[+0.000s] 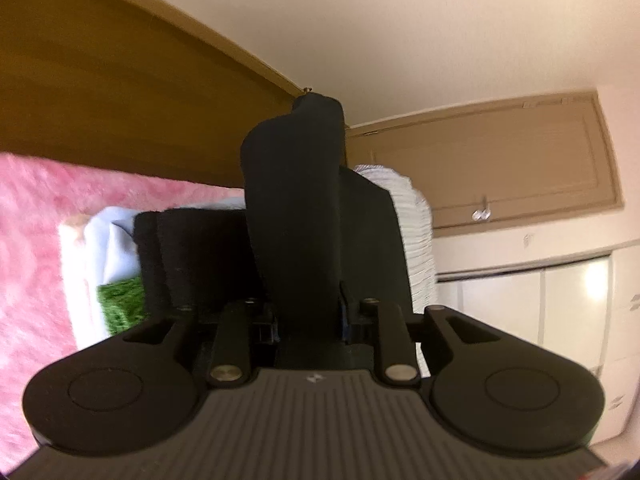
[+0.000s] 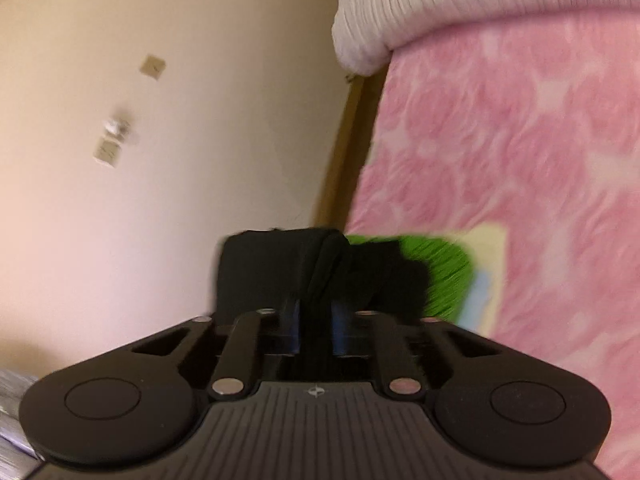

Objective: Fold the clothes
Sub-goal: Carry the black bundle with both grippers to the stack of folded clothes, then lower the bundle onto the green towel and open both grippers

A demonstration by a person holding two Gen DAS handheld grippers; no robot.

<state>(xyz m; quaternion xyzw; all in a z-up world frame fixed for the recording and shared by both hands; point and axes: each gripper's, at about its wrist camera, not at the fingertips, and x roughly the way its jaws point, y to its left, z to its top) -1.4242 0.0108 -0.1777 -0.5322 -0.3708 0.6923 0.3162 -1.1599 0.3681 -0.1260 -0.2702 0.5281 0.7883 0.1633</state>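
A black garment (image 1: pixel 296 200) is pinched in my left gripper (image 1: pixel 308 312), whose jaws are shut on it; a fold of the cloth stands up above them and hides the fingertips. The same black garment (image 2: pixel 320 272) is bunched between the blue pads (image 2: pixel 340 332) of my right gripper (image 2: pixel 318 320), which is shut on it. Both grippers hold the cloth lifted, with the cameras tilted up towards the wall and ceiling.
A pink fluffy blanket (image 1: pixel 32 248) (image 2: pixel 520 200) covers the bed. A white ribbed cloth (image 2: pixel 440 4) (image 1: pixel 412 232) lies on it. A green, pale blue and cream item (image 1: pixel 116 304) (image 2: pixel 452 272) sits behind the garment. A wooden headboard (image 1: pixel 120 92) and a closet door (image 1: pixel 500 160) stand beyond.
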